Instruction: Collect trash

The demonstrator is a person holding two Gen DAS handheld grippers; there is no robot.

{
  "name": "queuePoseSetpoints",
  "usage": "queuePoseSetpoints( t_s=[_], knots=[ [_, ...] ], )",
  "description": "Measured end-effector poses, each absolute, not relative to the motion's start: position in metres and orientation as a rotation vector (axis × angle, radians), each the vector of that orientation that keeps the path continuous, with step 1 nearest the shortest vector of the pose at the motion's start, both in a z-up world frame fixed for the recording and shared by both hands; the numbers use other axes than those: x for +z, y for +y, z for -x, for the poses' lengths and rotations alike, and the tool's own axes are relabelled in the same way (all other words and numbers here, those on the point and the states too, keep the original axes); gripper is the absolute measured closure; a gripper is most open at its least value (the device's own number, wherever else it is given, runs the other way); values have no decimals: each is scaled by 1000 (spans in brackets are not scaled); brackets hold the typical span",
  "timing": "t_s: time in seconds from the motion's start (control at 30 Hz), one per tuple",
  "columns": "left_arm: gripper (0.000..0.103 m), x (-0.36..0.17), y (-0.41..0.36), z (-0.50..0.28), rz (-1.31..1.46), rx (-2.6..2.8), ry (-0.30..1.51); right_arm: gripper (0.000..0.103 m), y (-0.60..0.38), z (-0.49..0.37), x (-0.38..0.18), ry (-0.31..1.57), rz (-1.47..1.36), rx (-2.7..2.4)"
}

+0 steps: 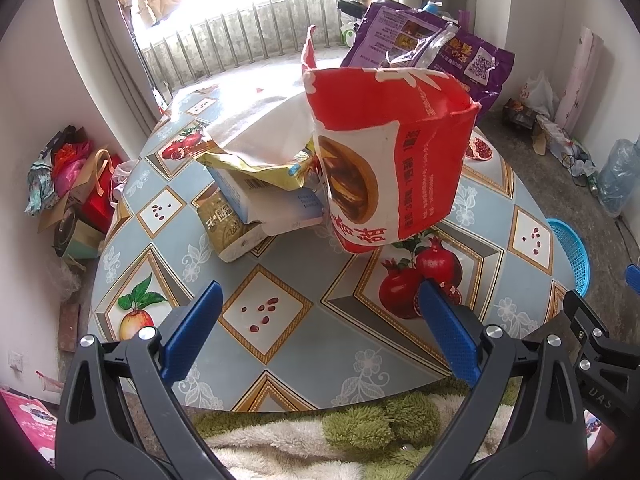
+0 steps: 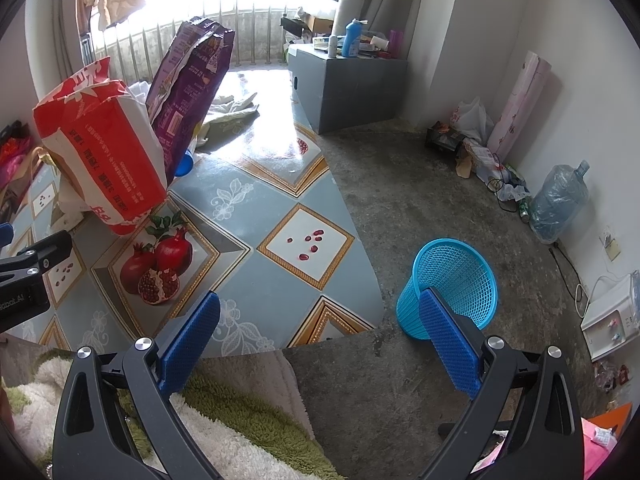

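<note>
From the left wrist camera, the left gripper [image 1: 320,332] hovers low over the near edge of the round table with its blue pomegranate-print oilcloth [image 1: 280,344], its blue-padded jaws spread wide with nothing between them. It faces the trash, which is heaped at the table's middle: a tall red-and-white torn-open food bag [image 1: 394,168] stands upright nearest the gripper, a purple foil snack bag [image 1: 472,60] leans behind it, and to the left a white tissue sheet [image 1: 264,132] lies across a yellow crumpled wrapper [image 1: 256,168] on top of pale blue-and-white flattened cartons [image 1: 276,204] and a gold printed packet [image 1: 228,228]. Gathered this way, the pile sits within easy reach, and the red bag looks like the likeliest first pick.

From the right wrist camera, the right gripper [image 2: 320,336] is likewise wide open and empty, held past the table's edge above the concrete floor [image 2: 400,200]. Between its fingers and beyond sits a blue plastic mesh wastebasket [image 2: 452,276], tipped slightly, just beside the table — probably placed there so that items need only a short carry.
</note>
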State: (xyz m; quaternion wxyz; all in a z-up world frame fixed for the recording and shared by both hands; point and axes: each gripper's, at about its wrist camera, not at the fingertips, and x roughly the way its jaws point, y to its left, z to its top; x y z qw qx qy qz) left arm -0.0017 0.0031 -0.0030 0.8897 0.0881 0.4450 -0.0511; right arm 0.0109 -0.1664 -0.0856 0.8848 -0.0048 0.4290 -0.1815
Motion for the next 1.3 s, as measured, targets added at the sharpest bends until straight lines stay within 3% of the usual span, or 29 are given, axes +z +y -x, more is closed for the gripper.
queuePoseSetpoints(
  t_s=[0.53,0.83,1.07,1.1,1.17,1.3],
  knots=[
    [9,16,63,-24,13,-263,771,6,-163,-47,-56,737,-42,-292],
    [9,37,69,-36,47,-527,613,6,-195,-68,-32,628,-255,-174],
    [10,41,55,-53,52,-639,612,19,-207,-105,-26,591,-390,27],
    [12,39,51,-54,41,-648,613,19,-208,-113,-27,593,-402,57],
    [27,37,46,-57,16,-661,621,22,-209,-122,-29,594,-422,102],
    [36,31,43,-65,1,-684,655,28,-215,-143,-39,611,-463,184]
  ],
)
